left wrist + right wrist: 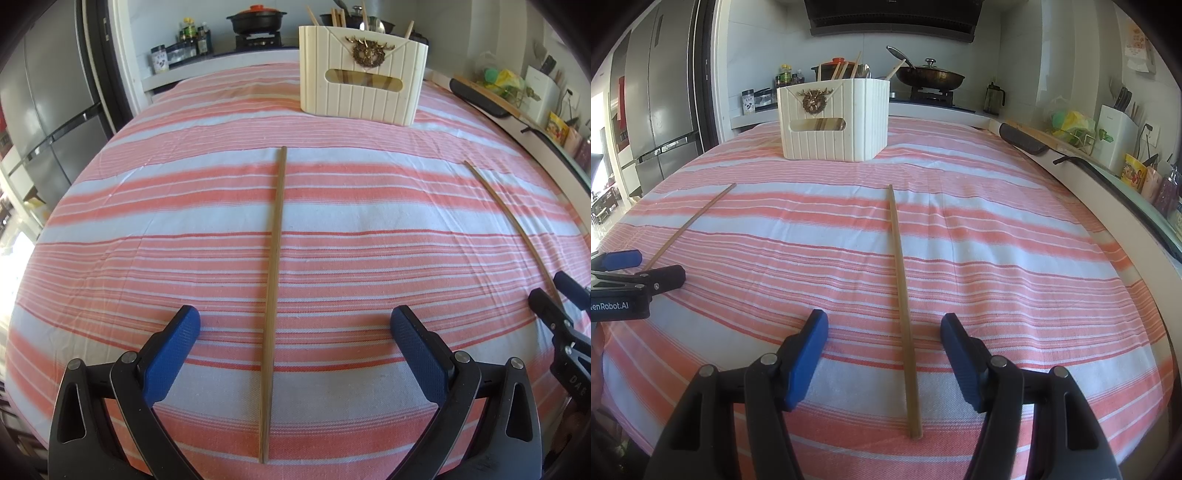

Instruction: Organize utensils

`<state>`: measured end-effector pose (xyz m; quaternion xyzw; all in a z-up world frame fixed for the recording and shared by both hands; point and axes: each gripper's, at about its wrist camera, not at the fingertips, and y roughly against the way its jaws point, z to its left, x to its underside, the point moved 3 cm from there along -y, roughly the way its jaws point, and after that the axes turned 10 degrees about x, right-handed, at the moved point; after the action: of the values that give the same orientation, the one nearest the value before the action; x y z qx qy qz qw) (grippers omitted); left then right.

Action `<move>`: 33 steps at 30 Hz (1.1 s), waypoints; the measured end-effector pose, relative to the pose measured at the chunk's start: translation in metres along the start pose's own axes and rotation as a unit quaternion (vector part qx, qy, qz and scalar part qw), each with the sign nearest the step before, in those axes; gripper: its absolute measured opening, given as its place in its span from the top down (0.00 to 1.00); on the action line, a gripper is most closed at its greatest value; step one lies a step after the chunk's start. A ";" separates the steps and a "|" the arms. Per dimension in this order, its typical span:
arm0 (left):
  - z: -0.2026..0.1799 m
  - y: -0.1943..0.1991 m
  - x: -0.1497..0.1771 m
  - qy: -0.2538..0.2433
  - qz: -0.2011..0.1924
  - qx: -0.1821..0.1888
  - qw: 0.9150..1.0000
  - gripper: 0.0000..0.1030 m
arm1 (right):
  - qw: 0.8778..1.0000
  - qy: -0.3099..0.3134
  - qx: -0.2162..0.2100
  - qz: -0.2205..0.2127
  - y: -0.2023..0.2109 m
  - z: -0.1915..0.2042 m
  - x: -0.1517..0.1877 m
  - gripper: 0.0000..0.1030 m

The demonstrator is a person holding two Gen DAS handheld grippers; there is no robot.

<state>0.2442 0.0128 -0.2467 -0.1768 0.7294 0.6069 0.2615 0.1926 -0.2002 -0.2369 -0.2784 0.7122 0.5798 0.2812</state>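
Note:
Two wooden chopsticks lie lengthwise on a pink-and-white striped cloth (pixel 147 221). In the left wrist view one chopstick (pixel 275 280) runs between the spread blue pads of my left gripper (pixel 295 315), which is open and not touching it. In the right wrist view the other chopstick (pixel 899 280) lies on the cloth between the pads of my right gripper (pixel 884 319), also open and clear of it. A cream ribbed utensil holder (pixel 364 81) (pixel 831 122) with a brass emblem stands at the far side, with several chopsticks and a spoon in it. Each view catches the other gripper (pixel 557 295) (pixel 653 266) at its edge.
Behind the holder is a stove with a black pot (pixel 256 18) and a lidded wok (pixel 929 77). A grey fridge (pixel 48 122) stands on the left. Along the right counter edge are a dark tray (pixel 1023 140), a knife block (pixel 1115 133) and packets.

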 end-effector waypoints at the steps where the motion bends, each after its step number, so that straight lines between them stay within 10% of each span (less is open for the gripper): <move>1: 0.000 0.000 -0.001 -0.001 0.004 0.002 1.000 0.01 | 1.000 0.000 -0.004 0.010 -0.001 -0.001 -0.002 0.36; 9: 0.017 0.014 -0.032 -0.028 0.064 0.117 0.991 0.02 | 0.976 -0.042 -0.139 0.160 -0.019 -0.037 -0.034 0.34; 16: 0.027 -0.021 -0.095 -0.063 0.098 0.106 0.988 0.05 | 0.971 0.025 -0.132 0.199 -0.065 -0.029 -0.069 0.34; 21: 0.021 -0.067 -0.108 -0.096 0.158 0.058 0.981 0.30 | 0.974 0.069 -0.103 0.191 -0.100 -0.003 -0.104 0.44; 23: 0.018 -0.075 -0.117 -0.092 0.156 0.059 0.982 0.35 | 0.975 0.082 -0.086 0.188 -0.111 0.005 -0.117 0.65; 26: 0.016 -0.079 -0.129 -0.086 0.145 0.059 0.984 0.93 | 0.976 0.086 -0.080 0.186 -0.126 0.007 -0.133 0.93; 33: 0.020 -0.026 -0.150 -0.057 0.054 0.105 0.991 0.96 | 0.984 0.008 -0.127 0.127 -0.092 -0.013 -0.160 0.94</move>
<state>0.3825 0.0187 -0.1808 -0.0739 0.7815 0.5494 0.2863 0.3679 -0.2181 -0.1810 -0.2236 0.6646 0.6943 0.1624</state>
